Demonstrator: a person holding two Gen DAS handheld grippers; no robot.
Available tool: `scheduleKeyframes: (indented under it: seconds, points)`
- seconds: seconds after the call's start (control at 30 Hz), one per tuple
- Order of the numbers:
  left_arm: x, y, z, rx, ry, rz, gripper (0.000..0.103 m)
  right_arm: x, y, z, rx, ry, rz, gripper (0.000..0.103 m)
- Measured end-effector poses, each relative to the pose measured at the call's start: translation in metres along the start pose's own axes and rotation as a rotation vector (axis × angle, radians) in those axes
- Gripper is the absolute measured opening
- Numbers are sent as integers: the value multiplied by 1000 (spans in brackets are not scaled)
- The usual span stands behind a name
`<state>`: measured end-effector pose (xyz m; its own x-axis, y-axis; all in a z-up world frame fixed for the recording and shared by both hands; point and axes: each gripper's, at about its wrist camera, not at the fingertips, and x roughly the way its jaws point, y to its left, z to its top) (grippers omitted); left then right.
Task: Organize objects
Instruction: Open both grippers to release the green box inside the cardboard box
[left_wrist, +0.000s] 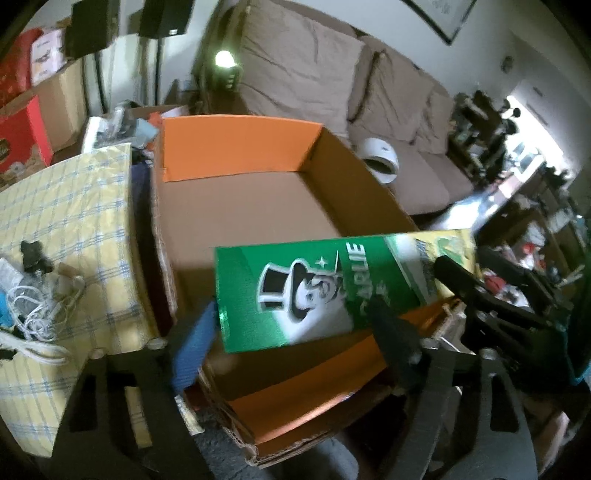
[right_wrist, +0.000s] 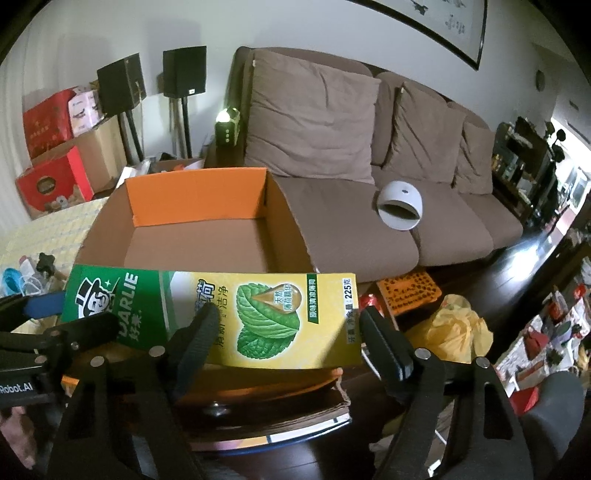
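Toothpaste box, held over the cardboard box, is gripped by left gripper and right gripper.

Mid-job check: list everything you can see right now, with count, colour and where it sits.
toothpaste box: one, green and yellow, held above the carton's near edge
cardboard carton: one, brown with orange flaps, open, in front of the sofa
sofa: one, grey-brown, behind the carton
domed object: one, white, on the sofa seat
checked cloth: one, yellow and blue, left of the carton
cables: a tangle, white, on the cloth
red boxes: at least two, stacked far left
speaker: one, black, by the wall
plastic bag: one, yellow, on the floor at right
left gripper: black, closed on the box's green end
right gripper: black, closed on its yellow end
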<state>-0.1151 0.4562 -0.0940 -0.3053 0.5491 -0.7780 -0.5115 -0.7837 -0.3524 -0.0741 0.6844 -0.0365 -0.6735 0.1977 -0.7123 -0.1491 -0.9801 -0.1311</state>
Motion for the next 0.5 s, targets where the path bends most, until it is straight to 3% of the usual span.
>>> scheduleKeyframes:
  seconds: [0.03,0.2,0.5]
  points:
    - [1,-3,0,7,18,-11,64,0,1,0,-10,5,20,56]
    - [-1,-20,-7,67,10,6,64,2,16,1,-53,11,32,55]
    - [-10,-15,-2,51,-9,10,65,4,14,-2,-51,21,53,55]
